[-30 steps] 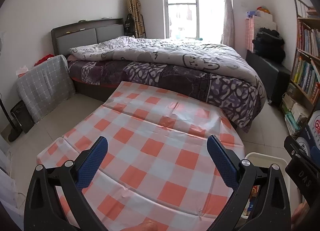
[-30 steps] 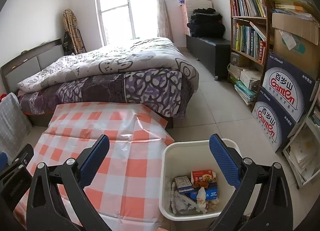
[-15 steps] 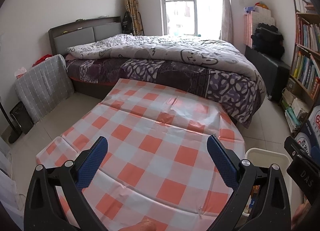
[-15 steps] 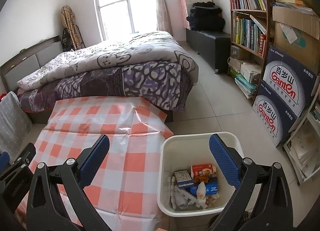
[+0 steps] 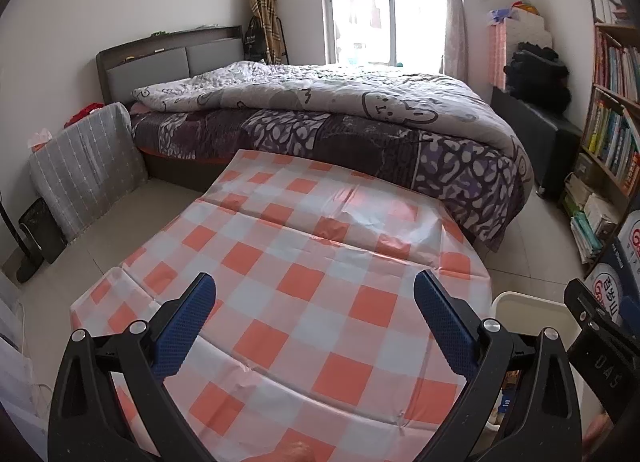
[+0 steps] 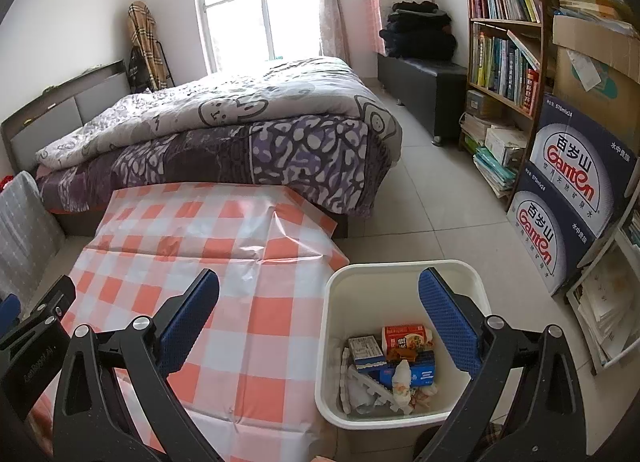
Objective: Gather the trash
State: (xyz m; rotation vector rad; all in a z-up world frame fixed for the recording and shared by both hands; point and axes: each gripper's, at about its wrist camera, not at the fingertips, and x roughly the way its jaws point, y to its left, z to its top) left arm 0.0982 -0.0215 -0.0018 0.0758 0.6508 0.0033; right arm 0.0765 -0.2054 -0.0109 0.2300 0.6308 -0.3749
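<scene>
A bed (image 6: 224,129) is filling the far side of the room. In front of it a table under an orange-and-white checked tablecloth (image 5: 304,282) is lying bare of litter, so collecting looks nearly or wholly finished. Just right of the table a white trash bin (image 6: 400,274) is holding the trash (image 6: 394,362): snack boxes, wrappers, crumpled tissue. The left gripper (image 5: 314,318) and right gripper (image 6: 318,318) are both hanging spread apart, gripping nothing.
</scene>
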